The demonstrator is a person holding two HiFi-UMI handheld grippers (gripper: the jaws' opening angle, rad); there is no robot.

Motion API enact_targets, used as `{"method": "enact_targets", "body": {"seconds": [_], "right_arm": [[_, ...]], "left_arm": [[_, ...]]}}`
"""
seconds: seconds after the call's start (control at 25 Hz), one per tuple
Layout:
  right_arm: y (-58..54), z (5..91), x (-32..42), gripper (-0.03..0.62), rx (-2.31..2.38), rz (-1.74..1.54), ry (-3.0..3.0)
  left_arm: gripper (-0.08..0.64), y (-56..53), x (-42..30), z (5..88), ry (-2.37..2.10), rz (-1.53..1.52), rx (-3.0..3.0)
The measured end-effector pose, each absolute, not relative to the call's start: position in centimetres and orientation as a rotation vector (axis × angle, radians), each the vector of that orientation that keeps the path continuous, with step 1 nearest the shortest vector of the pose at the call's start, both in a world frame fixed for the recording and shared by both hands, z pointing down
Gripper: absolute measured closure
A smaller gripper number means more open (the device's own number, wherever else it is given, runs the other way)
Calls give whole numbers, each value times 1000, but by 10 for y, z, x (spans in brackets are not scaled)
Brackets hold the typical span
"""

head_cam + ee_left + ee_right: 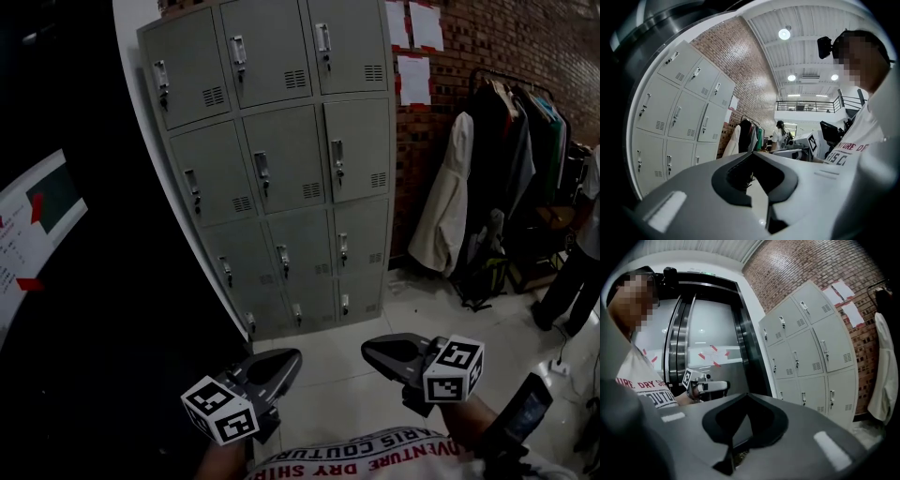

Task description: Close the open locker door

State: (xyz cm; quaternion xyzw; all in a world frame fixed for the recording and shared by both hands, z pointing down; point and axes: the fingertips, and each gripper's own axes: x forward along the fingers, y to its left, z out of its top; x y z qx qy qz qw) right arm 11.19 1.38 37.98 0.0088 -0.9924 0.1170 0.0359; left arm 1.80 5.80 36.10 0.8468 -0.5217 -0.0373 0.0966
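Observation:
The grey locker bank (281,159) stands against the wall ahead, and every door I can see on it looks flush and shut. It also shows in the left gripper view as the lockers (675,117) and in the right gripper view as the lockers (811,348). My left gripper (289,358) and right gripper (371,349) are held low near my chest, well short of the lockers. Both are shut, their tips meeting with nothing held. The left gripper (750,152) points sideways past the lockers; the right gripper (746,394) points toward the dark doorway.
A clothes rack (511,141) with a white coat (445,202) and a bag (483,272) stands to the right of the lockers. A person (574,262) stands at the right edge. Papers (412,47) hang on the brick wall. A dark panel (94,281) fills the left.

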Motion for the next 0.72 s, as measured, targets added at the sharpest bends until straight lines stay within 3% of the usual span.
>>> {"method": "enact_targets", "body": {"seconds": [0.72], "right_arm": [[11, 375, 112, 598, 27, 348, -3084]], "left_arm": [[554, 54, 34, 352, -1522, -70, 2576]]}}
